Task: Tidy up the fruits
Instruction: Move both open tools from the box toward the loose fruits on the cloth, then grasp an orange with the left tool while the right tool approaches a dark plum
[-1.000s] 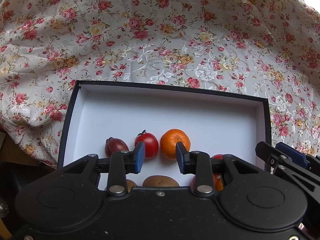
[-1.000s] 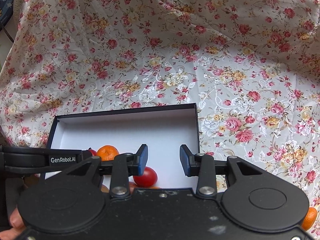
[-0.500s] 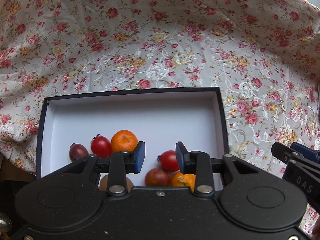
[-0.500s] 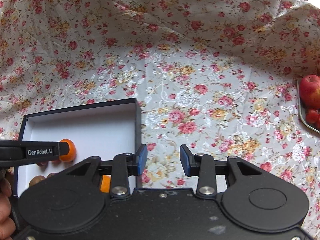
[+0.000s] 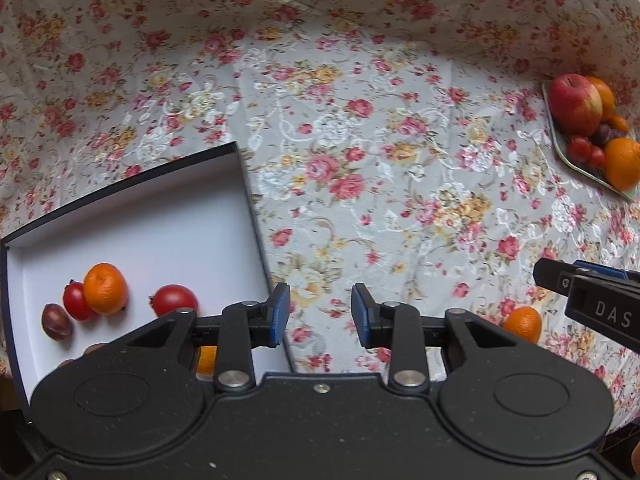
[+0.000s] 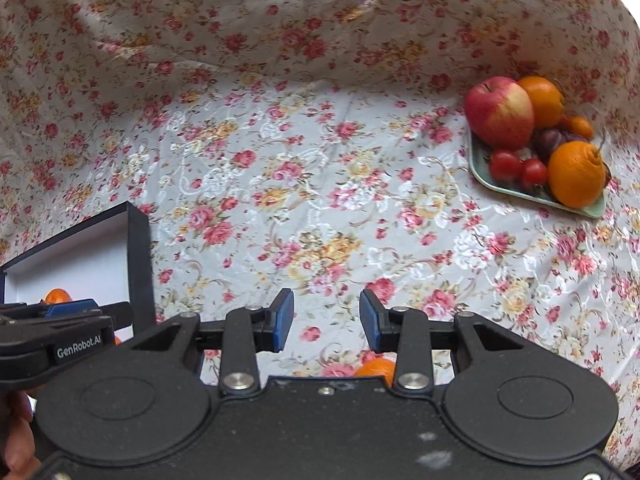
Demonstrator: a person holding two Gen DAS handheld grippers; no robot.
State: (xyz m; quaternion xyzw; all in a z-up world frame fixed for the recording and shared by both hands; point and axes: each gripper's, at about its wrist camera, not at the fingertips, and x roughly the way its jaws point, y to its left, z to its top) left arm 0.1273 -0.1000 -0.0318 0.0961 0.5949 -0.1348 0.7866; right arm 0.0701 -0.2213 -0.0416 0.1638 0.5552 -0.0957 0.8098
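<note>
Left wrist view: the left hand-held gripper (image 5: 320,314) hangs empty, jaws apart, beside the box (image 5: 256,236) running lengthwise leftward with fruits inside; right wrist view: the right hand-held gripper (image 6: 326,322), jaws parted on nothing, faces the fruit plate (image 6: 520,196) far right.

1. Floral cloth (image 6: 320,208), pale ground with red and yellow roses, covers the whole surface and rises in folds at the back and sides.
2. Black box (image 5: 246,184) with white interior lies directly on the cloth at lower left, open-topped.
3. Pale green plate (image 6: 500,188) sits on the cloth at far right, well apart from the box.
4. Loose orange fruit (image 5: 522,322) rests on the bare cloth between box and plate, nearer the front edge; probably a mandarin, partly hidden.
5. What lies beneath the cloth is hidden; table or bed cannot be told.
</note>
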